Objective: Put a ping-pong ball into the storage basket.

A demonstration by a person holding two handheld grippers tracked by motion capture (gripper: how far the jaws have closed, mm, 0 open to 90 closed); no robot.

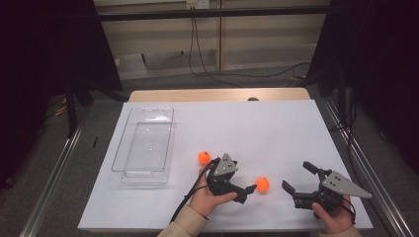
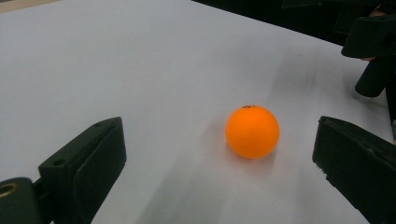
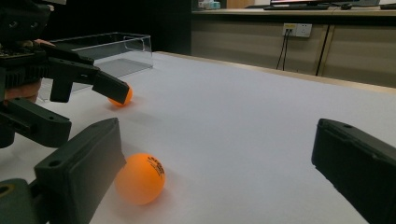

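Two orange balls lie on the white table. One ball (image 1: 262, 184) (image 2: 252, 131) (image 3: 140, 178) rests just ahead of my left gripper (image 1: 247, 181) (image 2: 217, 136), which is open with its jaws wide to either side of the ball and touching nothing. The other ball (image 1: 203, 157) (image 3: 122, 99) lies behind that gripper, near a clear plastic tray (image 1: 143, 145) (image 3: 107, 51). My right gripper (image 1: 298, 176) (image 3: 218, 135) is open and empty to the right of the near ball, jaws pointing left toward it.
The clear tray stands empty at the table's left side. The table's front edge runs just below both hands. A wooden strip (image 1: 217, 95) borders the far edge, with cables on the floor beyond.
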